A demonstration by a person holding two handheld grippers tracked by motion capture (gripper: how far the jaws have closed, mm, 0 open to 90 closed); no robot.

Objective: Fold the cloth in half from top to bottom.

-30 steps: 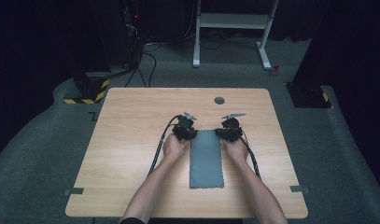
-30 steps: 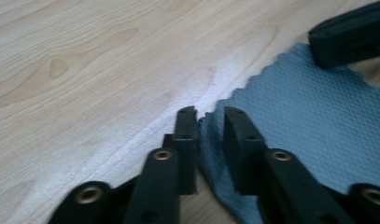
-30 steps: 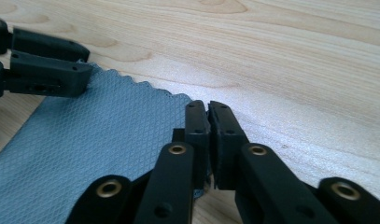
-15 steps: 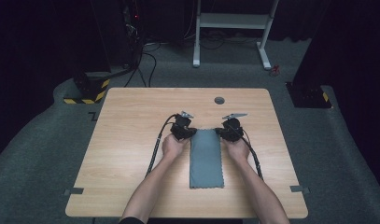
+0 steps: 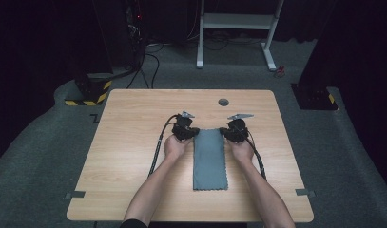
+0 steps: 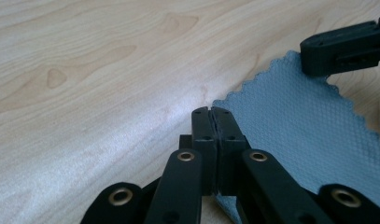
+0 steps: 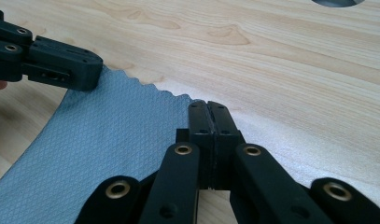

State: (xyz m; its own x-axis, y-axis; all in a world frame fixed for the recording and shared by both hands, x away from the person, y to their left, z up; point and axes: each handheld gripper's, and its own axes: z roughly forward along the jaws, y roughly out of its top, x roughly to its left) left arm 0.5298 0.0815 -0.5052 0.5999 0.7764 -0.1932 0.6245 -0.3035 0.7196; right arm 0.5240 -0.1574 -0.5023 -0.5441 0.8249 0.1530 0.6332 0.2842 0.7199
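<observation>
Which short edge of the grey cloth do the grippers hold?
The far edge of the cloth: left gripper and right gripper are each shut on one of its corners; the near edge lies free.

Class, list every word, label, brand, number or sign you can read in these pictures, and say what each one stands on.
None: no readable text on the wooden table, the grey cloth or either gripper.
Yellow-and-black hazard stripes mark a base on the floor left of the table: a pattern, not lettering.
A dark mark on the carpet by the table's far left corner is too small to read.
</observation>
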